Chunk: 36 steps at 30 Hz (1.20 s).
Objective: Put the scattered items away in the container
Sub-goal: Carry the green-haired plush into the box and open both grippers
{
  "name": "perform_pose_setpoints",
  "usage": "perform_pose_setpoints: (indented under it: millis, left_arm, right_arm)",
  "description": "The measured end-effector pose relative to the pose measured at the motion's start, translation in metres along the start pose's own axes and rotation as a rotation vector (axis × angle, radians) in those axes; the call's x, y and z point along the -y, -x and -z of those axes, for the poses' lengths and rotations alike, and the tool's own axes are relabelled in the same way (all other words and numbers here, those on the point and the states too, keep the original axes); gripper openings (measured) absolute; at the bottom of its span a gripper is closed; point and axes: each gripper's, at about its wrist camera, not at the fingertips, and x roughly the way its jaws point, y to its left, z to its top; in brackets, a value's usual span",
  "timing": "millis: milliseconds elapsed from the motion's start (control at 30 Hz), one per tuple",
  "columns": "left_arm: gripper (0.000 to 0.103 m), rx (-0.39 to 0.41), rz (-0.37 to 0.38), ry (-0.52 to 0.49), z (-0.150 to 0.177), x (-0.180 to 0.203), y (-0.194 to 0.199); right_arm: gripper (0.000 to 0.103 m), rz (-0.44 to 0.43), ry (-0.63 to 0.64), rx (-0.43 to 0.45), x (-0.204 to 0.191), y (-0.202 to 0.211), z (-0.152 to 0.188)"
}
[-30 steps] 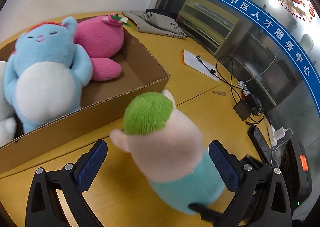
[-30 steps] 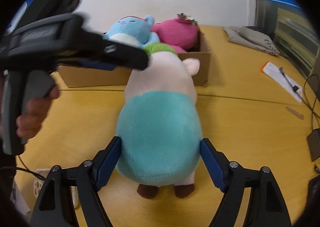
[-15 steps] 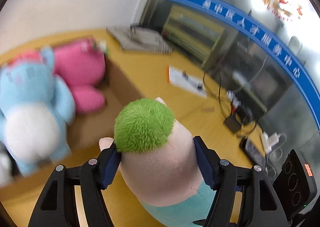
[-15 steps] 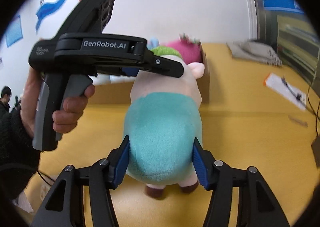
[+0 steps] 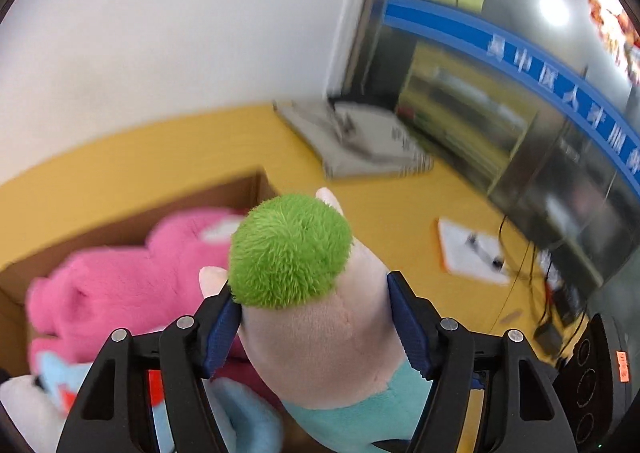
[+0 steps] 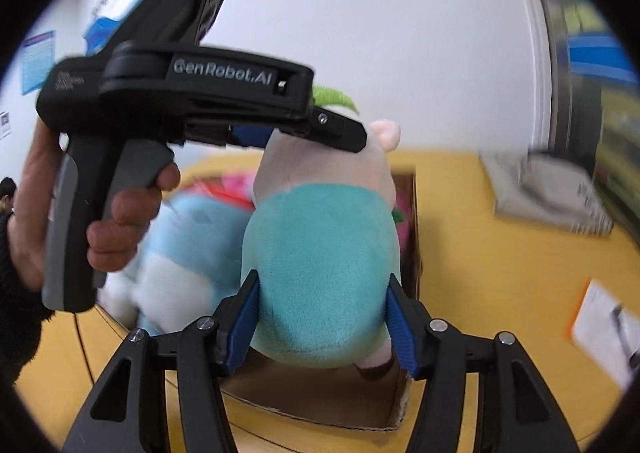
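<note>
A plush toy [image 5: 288, 249] with green hair, a beige body and a teal lower half hangs in the air over the open cardboard box [image 5: 180, 205]. My left gripper [image 5: 314, 305] is shut on its beige upper body, just under the hair. Lower down, my right gripper [image 6: 322, 293] is shut on its teal part [image 6: 320, 245]. In the right wrist view a hand [image 6: 120, 221] holds the left gripper's black housing [image 6: 192, 93]. Inside the box [image 6: 320, 401] lie a pink plush [image 5: 120, 285] and a blue-and-white plush [image 6: 192, 237].
The box stands on a yellow table [image 5: 400, 213] by a white wall. A grey folded bag [image 5: 360, 141] lies at the back right. A white sheet with an orange edge [image 5: 468, 249] and cables with a charger [image 5: 548, 329] lie to the right.
Both grippers closed on the toy, lifted it off the table and carried it toward the box. It now hangs over the box opening.
</note>
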Motion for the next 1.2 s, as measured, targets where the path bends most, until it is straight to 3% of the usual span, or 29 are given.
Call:
perform_pose_setpoints:
  millis: [267, 500, 600, 733, 800, 967, 1100, 1167, 1200]
  left_arm:
    - [0.076, -0.078, 0.032, -0.016, 0.027, 0.017, -0.020]
    - [0.082, -0.075, 0.042, 0.008, 0.029, 0.016, -0.024]
    - [0.083, -0.064, 0.002, -0.002, 0.029, 0.019, -0.012]
    - [0.083, 0.051, -0.017, 0.016, 0.021, 0.010, 0.028]
    - [0.083, 0.113, -0.067, 0.034, 0.014, 0.003, 0.043]
    - [0.083, -0.017, -0.168, 0.010, 0.014, -0.002, -0.009]
    - [0.088, -0.038, -0.200, 0.000, 0.017, -0.003, -0.030]
    - [0.088, -0.053, -0.217, 0.014, 0.012, -0.002, -0.027]
    - [0.087, -0.053, -0.219, 0.027, 0.010, -0.002, -0.022]
  right_arm:
    - [0.059, -0.035, -0.082, -0.148, 0.006, 0.020, 0.031]
    - [0.059, -0.030, -0.103, -0.084, 0.015, 0.036, 0.010]
    - [0.058, -0.014, -0.095, -0.145, 0.015, 0.006, 0.011]
    - [0.058, -0.012, -0.127, -0.160, 0.015, -0.002, 0.016]
    - [0.058, -0.007, -0.124, -0.158, 0.014, 0.002, 0.019]
    - [0.058, 0.026, -0.115, -0.163, 0.012, 0.000, 0.020]
    - [0.057, 0.039, -0.141, -0.161, 0.019, -0.003, 0.019]
    - [0.062, 0.043, -0.176, -0.160, 0.020, 0.002, 0.017]
    - [0.073, 0.045, -0.184, -0.151, 0.019, 0.007, 0.015]
